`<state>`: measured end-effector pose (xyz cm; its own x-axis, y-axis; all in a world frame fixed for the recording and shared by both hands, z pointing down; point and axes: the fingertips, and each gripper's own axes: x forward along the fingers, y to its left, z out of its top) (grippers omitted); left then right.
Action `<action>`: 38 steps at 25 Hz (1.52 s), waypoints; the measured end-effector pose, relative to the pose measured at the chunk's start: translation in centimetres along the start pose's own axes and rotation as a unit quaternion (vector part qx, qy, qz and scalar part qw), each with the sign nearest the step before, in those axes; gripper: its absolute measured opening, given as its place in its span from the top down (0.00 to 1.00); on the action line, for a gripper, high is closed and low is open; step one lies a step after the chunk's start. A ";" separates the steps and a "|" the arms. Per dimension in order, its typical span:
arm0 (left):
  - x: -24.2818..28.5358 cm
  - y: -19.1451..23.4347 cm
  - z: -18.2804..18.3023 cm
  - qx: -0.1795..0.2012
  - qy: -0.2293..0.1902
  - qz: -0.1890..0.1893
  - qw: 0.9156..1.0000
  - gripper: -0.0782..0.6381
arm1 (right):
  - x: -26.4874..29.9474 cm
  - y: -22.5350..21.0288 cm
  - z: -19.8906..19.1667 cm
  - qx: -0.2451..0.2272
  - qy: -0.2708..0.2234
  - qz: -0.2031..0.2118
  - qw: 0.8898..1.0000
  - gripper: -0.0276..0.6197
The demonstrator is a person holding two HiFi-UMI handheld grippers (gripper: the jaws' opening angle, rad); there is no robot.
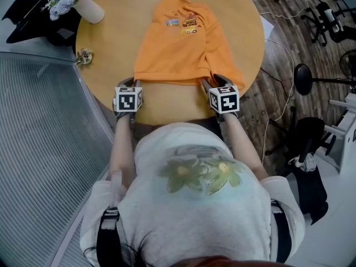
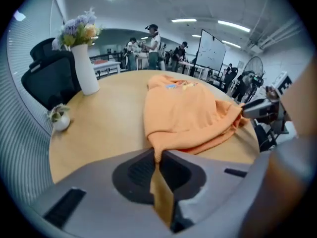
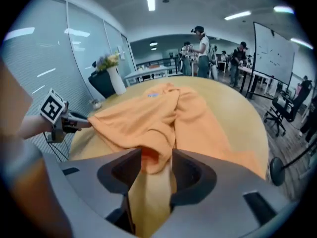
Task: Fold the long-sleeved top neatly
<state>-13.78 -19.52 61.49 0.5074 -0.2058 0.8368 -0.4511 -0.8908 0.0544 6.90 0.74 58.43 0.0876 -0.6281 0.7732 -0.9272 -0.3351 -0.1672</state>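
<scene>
An orange long-sleeved top [image 1: 183, 43] lies on the round wooden table [image 1: 111, 43], collar end far, hem toward me. My left gripper [image 1: 129, 83] is at the hem's left corner; in the left gripper view its jaws [image 2: 157, 155] are pinched shut on a thin edge of the top [image 2: 188, 113]. My right gripper [image 1: 214, 82] is at the hem's right corner. In the right gripper view a thick bunch of the top [image 3: 163, 118] fills the gap of that gripper [image 3: 157, 157], touching both jaws. The hem hangs slightly raised between the two grippers.
A white vase of flowers [image 1: 89, 7] and a small ornament [image 1: 83, 56] stand at the table's far left. A black chair [image 1: 28, 10] sits behind the vase. Cables, stands and a chair base [image 1: 303, 77] crowd the floor on the right. People stand far off in the room.
</scene>
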 end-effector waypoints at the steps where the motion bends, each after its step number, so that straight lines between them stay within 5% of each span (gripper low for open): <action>1: 0.4 0.0 -0.9 -0.007 0.008 -0.001 1.000 0.85 | 0.9 0.4 -1.7 -0.007 0.019 0.002 1.000 0.66; 5: 1.1 0.1 -2.1 -0.013 0.015 0.000 1.000 0.85 | 3.2 -0.3 -5.0 -0.017 0.040 -0.030 0.999 0.66; 9: 0.6 0.0 -0.4 -0.004 0.000 -0.003 1.000 0.85 | 2.5 -3.1 -3.7 0.038 0.002 -0.068 0.997 0.90; 13: 0.2 -0.5 1.2 -0.009 -0.021 -0.014 1.000 0.85 | 2.1 -3.5 -3.1 0.034 0.011 -0.058 0.998 0.88; 15: 0.5 -0.7 1.0 -0.009 -0.019 -0.014 1.000 0.85 | 2.8 -3.2 -3.7 0.020 0.031 -0.048 0.998 0.76; 17: 0.5 -0.8 0.9 -0.008 -0.018 -0.012 1.000 0.85 | 2.7 -3.3 -3.4 0.011 0.028 -0.052 0.998 0.89; 26: -0.3 -1.6 -0.6 0.050 -0.001 -0.028 0.998 0.85 | -6.4 -3.5 3.0 0.007 -0.121 -0.084 0.989 0.90; 30: -0.7 -3.3 -1.4 0.071 0.008 -0.057 0.996 0.85 | -6.6 -3.1 -2.2 0.008 -0.052 -0.075 0.996 0.90; 34: 0.7 -2.5 -5.5 0.129 0.085 -0.047 0.987 0.85 | -3.6 -1.9 -9.2 0.024 0.044 -0.040 0.998 0.90; 38: 1.0 -2.5 -7.2 0.158 0.098 -0.049 0.981 0.85 | -2.0 -1.6 -11.6 0.046 0.078 -0.024 0.996 0.90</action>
<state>-17.39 -14.57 66.06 0.3716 -0.0577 0.9266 -0.1406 -0.9900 -0.0052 4.04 10.65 64.26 0.0672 -0.4957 0.8659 -0.8853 -0.4299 -0.1774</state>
